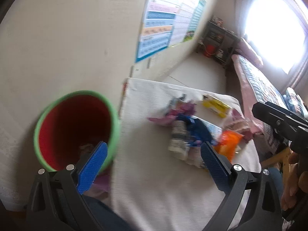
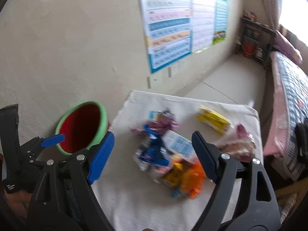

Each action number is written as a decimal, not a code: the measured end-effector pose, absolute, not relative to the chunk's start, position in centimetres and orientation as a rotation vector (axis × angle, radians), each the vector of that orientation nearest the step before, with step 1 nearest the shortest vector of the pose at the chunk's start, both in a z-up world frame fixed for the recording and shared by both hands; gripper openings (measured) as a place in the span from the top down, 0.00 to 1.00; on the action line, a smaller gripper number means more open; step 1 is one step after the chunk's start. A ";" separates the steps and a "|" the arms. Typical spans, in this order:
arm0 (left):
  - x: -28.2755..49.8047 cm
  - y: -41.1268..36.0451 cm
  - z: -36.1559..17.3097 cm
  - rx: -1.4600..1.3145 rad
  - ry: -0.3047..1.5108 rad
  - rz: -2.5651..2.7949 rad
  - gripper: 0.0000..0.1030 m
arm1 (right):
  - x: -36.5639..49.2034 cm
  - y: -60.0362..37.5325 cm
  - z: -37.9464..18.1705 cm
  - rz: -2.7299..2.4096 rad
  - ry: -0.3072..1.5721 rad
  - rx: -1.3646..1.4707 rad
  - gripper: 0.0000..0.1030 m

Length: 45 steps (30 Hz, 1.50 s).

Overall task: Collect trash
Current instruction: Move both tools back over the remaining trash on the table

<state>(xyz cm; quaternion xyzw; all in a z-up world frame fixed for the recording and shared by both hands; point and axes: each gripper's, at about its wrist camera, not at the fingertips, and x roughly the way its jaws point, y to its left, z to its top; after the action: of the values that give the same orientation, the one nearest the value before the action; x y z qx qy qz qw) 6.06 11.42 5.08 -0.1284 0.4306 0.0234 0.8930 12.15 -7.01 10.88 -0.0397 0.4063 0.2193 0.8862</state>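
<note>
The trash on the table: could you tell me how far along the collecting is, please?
Barely begun. Something pale lies at the bottom of the red bin. Both the left gripper and the right gripper are open, holding nothing. The wrapper pile and yellow box remain on the table.

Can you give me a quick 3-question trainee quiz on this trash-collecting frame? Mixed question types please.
1. True or false: the left gripper and the right gripper both have their jaws spread with nothing between them.
2. Multiple choice: the red plastic bin with a green rim stands where, in the right wrist view? A) on the cloth among the wrappers B) off the cloth's left edge, by the wall C) on the bed
3. Fill in: lying apart from the main pile of crumpled snack wrappers, toward the far right of the white cloth-covered table, is a flat ______ carton.

Key: 1 true; 2 B; 3 yellow
</note>
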 end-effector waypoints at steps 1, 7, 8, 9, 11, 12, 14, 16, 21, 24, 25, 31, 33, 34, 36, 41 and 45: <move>6.2 10.7 5.0 -0.263 0.896 0.041 0.09 | 12.2 -7.9 10.8 0.442 0.847 -0.078 0.22; 7.4 6.5 4.8 -0.233 0.913 -0.004 0.09 | 12.6 -13.4 10.0 0.367 0.857 -0.034 0.22; 7.7 5.9 4.8 -0.230 0.918 -0.010 0.09 | 12.6 -14.2 9.9 0.357 0.859 -0.028 0.22; 7.9 5.4 4.7 -0.229 0.922 -0.015 0.09 | 12.7 -14.9 9.8 0.348 0.860 -0.024 0.22; 8.4 4.2 4.5 -0.228 0.931 -0.027 0.09 | 12.7 -16.3 9.4 0.328 0.866 -0.014 0.22; 8.6 4.0 4.5 -0.225 0.934 -0.029 0.09 | 12.8 -16.8 9.3 0.321 0.868 -0.010 0.22; 9.0 3.1 4.5 -0.215 0.943 -0.031 0.09 | 12.7 -18.1 8.9 0.303 0.872 -0.003 0.22; 9.4 2.7 4.5 -0.209 0.951 -0.030 0.09 | 13.0 -19.3 8.4 0.281 0.884 0.005 0.22; 10.3 2.2 4.7 -0.189 0.960 -0.025 0.09 | 13.7 -21.1 7.1 0.246 0.912 0.030 0.22; 11.1 2.4 4.5 -0.194 0.972 -0.014 0.09 | 14.3 -21.6 6.4 0.232 0.929 0.036 0.22; 11.4 2.5 4.3 -0.196 0.979 -0.009 0.09 | 14.5 -21.7 6.2 0.229 0.936 0.039 0.22; 13.2 2.8 3.1 -0.200 1.011 0.000 0.10 | 16.3 -22.3 4.1 0.218 0.993 0.069 0.22; 13.7 2.8 2.7 -0.202 1.021 -0.003 0.10 | 16.8 -22.4 3.1 0.214 1.015 0.081 0.22; 13.9 2.8 2.4 -0.202 1.027 -0.003 0.10 | 17.0 -22.4 2.8 0.211 1.024 0.087 0.22; 14.5 2.9 1.9 -0.202 1.040 -0.003 0.10 | 17.6 -22.6 1.7 0.198 1.051 0.104 0.22; 15.9 3.1 0.5 -0.209 1.070 -0.001 0.10 | 19.0 -22.7 -0.5 0.191 1.107 0.147 0.22; 16.9 3.0 -0.6 -0.198 1.097 0.008 0.10 | 20.2 -22.7 -1.7 0.180 1.134 0.172 0.22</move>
<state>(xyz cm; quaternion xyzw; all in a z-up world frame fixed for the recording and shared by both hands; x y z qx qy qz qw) 16.86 2.95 -0.62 -0.0941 0.5205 0.0039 0.8486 20.20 -22.67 -1.73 0.0813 0.5356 0.0850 0.8363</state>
